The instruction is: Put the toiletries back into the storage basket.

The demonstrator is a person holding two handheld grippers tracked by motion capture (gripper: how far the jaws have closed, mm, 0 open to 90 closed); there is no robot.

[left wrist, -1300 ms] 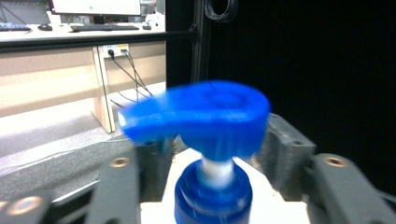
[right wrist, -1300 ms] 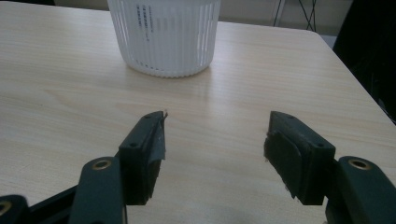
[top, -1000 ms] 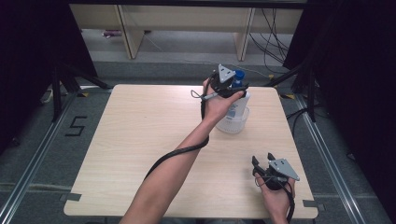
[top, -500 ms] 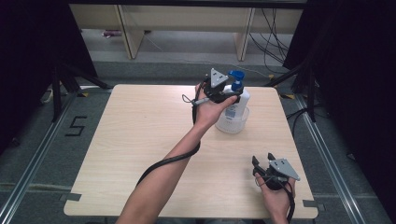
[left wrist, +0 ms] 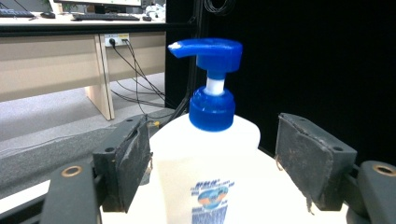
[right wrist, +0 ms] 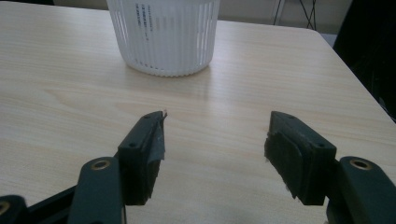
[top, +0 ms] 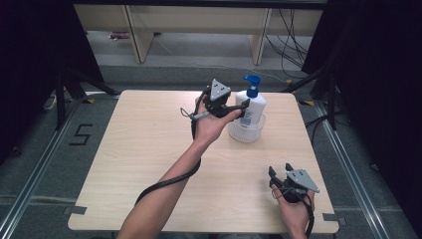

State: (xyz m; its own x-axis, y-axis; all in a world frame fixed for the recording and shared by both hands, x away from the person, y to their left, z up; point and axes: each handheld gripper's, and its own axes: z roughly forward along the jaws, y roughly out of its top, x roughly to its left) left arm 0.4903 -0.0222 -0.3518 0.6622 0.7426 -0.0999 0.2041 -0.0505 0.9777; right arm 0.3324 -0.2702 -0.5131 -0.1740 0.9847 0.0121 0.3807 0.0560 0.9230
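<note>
The left gripper (top: 238, 110) has pulled back leftward, jaws spread beside, not touching, the white pump bottle with blue dispenser (top: 251, 104), standing in the white ribbed plastic basket (top: 246, 130) at the table's far side. The right gripper (top: 280, 173) rests near, spread, empty.

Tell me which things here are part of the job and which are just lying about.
In the job:
pump bottle, standing in the white basket
left gripper, open around the bottle
right gripper, open, near the table edge

Lying about:
cables on the floor behind the table

Black curtains (top: 30, 59) flank a grey floor (top: 199, 55), with what looks like a wooden desk (top: 194, 20) behind.
</note>
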